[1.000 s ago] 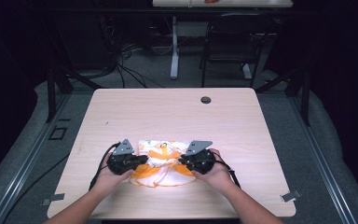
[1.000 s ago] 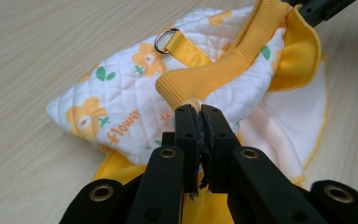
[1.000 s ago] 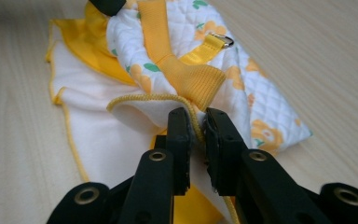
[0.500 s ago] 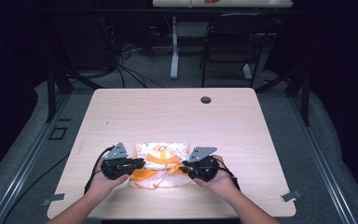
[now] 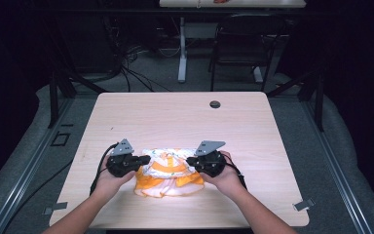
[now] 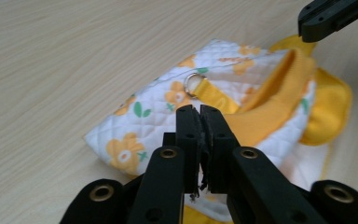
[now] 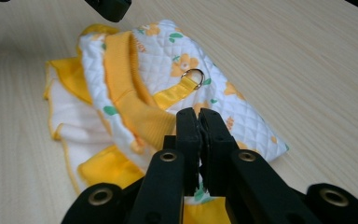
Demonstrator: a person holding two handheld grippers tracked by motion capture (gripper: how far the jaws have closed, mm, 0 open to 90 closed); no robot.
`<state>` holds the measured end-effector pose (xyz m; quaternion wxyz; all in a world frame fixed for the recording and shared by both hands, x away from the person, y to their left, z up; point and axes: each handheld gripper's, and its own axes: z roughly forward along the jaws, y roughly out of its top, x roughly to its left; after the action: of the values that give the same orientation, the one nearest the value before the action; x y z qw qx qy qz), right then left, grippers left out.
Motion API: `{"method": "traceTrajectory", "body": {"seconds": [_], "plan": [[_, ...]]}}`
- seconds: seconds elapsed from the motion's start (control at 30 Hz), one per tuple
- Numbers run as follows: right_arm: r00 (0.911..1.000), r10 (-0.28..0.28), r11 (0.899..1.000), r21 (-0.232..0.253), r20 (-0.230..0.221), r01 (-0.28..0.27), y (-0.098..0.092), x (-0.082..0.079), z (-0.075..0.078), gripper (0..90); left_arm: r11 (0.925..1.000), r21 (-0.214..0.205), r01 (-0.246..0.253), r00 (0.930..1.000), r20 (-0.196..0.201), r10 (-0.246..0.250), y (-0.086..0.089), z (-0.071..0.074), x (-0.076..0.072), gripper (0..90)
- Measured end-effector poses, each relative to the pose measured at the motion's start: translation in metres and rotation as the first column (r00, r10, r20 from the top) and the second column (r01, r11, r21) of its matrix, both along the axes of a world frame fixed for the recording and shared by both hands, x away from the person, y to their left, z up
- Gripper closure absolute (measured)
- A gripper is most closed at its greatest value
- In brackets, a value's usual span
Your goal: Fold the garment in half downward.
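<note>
Between both claws on the bare table (image 5: 175,117) lies a quilted garment (image 5: 168,170).

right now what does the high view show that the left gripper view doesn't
High view alone: the whole table with its round hole, the floor cables and chair behind it, both of the person's forearms, and the left gripper and right gripper at opposite sides of the garment.

Left gripper view alone: close detail, namely the quilted flower print, the metal ring on a yellow strap, the ribbed yellow collar, and its own jaws pressed together with a bit of fabric between them.

Both: the garment lying on the wooden tabletop, and the right gripper.
</note>
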<state>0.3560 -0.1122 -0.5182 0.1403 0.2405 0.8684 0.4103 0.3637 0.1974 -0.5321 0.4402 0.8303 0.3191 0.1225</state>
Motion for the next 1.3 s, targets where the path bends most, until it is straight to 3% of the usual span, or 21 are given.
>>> {"method": "traceTrajectory", "body": {"seconds": [0.17, 0.33, 0.53, 0.7, 1.0, 1.3], "plan": [[0.9992, -0.019, 1.000, 0.001, -0.037, 0.019, 0.006, 0.017, -0.009, 89.5, 0.9997, -0.006, -0.022, 0.9994, -0.028, 0.022, -0.003, -0.010, 0.011, 90.0], [0.9978, -0.006, 1.000, -0.018, -0.065, 0.005, 0.012, 0.021, -0.019, 89.5, 0.9995, 0.015, 0.029, 0.9987, -0.043, -0.028, -0.009, -0.013, 0.008, 90.0], [0.9957, 0.053, 0.998, -0.027, -0.076, -0.055, 0.016, 0.008, -0.020, 89.4, 0.9942, 0.026, 0.104, 0.9930, -0.058, -0.102, -0.012, -0.011, -0.006, 90.0], [0.9929, 0.092, 0.994, -0.044, -0.075, -0.096, 0.016, -0.007, -0.021, 89.3, 0.9907, 0.017, 0.135, 0.9887, -0.069, -0.134, -0.010, -0.012, -0.018, 90.0], [0.9883, 0.116, 0.992, -0.040, -0.099, -0.120, 0.013, -0.021, -0.029, 89.1, 0.9849, 0.018, 0.172, 0.9818, -0.085, -0.170, -0.013, -0.020, -0.034, 90.0], [0.9837, 0.135, 0.990, -0.034, -0.118, -0.140, 0.013, -0.030, -0.037, 89.1, 0.9846, 0.025, 0.173, 0.9812, -0.090, -0.170, -0.011, -0.028, -0.043, 90.0]]}}
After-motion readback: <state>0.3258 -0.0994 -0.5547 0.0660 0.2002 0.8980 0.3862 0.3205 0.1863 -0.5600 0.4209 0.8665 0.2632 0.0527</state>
